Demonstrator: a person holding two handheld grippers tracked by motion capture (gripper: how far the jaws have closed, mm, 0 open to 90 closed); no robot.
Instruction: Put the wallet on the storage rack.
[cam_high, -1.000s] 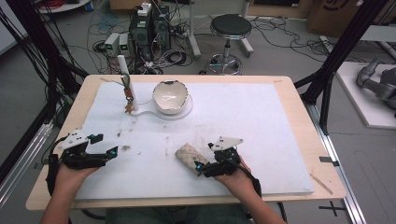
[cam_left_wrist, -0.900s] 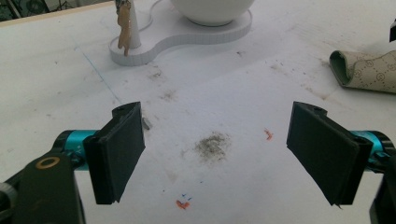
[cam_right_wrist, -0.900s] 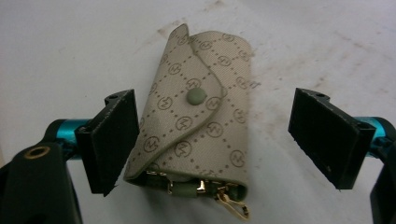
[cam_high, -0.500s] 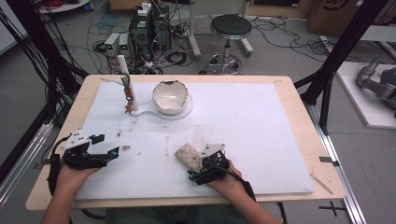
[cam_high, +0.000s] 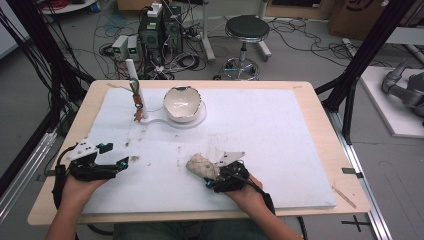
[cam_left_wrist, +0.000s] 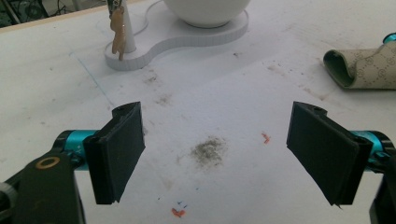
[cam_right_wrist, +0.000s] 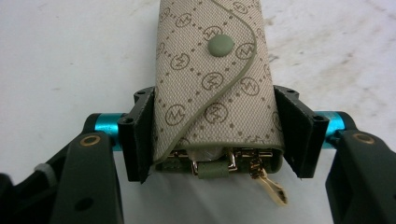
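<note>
A beige monogrammed key pouch (cam_high: 201, 165) with a round snap lies on the white mat near the front edge. My right gripper (cam_high: 214, 178) is shut on its near end. Its jaws have just been closing, and in the right gripper view both pads press the sides of the pouch (cam_right_wrist: 212, 79), where gold key hardware hangs out below. My left gripper (cam_high: 125, 162) rests at the front left, open, with nothing between its pads (cam_left_wrist: 116, 149), above a grey smudge on the mat. The pouch (cam_left_wrist: 369, 67) lies off to its right.
A white bowl (cam_high: 182, 102) sits on a white base (cam_high: 197, 121) at the back of the mat. A white post (cam_high: 134, 80) on that base carries a small hanging charm (cam_high: 137, 107). The mat has dirt smudges. The floor behind holds a stool and cables.
My right gripper has slid left up to the pouch and its jaws have closed on the pouch's end. My left gripper has stayed where it was, open.
</note>
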